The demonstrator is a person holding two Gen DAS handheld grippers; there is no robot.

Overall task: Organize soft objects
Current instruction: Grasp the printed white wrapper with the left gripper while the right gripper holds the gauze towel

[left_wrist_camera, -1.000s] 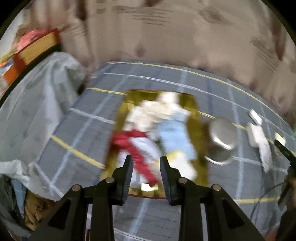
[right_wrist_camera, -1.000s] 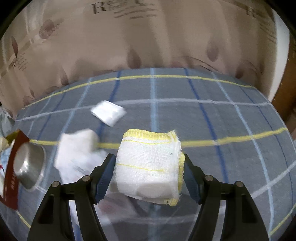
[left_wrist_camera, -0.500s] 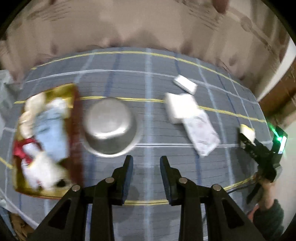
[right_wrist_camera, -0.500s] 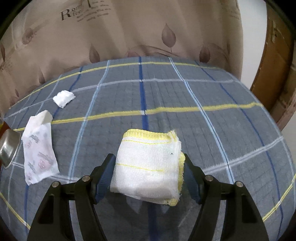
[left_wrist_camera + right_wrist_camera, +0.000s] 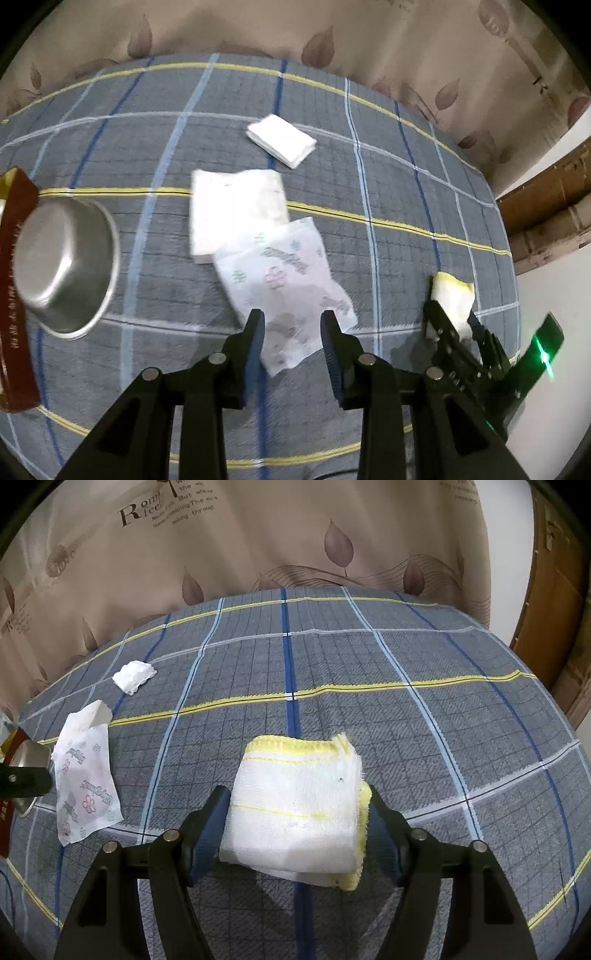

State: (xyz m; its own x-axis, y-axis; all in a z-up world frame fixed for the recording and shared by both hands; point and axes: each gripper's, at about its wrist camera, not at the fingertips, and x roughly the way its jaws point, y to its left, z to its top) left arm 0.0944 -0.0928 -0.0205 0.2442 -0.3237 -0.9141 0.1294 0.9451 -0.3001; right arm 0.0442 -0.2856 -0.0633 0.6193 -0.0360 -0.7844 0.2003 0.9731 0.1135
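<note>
The left gripper (image 5: 291, 334) is hanging with its jaws spread and empty over the near corner of the printed tissue packet (image 5: 284, 280), which is lying on the plaid blanket (image 5: 406, 192) with its long axis running away toward the folded white tissue (image 5: 236, 210). The right gripper (image 5: 295, 823), further off, is pinching the yellow-edged cloth (image 5: 295, 805).

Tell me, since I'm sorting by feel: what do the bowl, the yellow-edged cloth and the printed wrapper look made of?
The bowl looks like brushed stainless steel: grey, with a dull sheen. The yellow-edged cloth, pinched in the right gripper, looks like woven cotton gauze: open weave, frayed corner. The printed wrapper seems thin plastic film, slightly see-through, though it could be paper.
</note>
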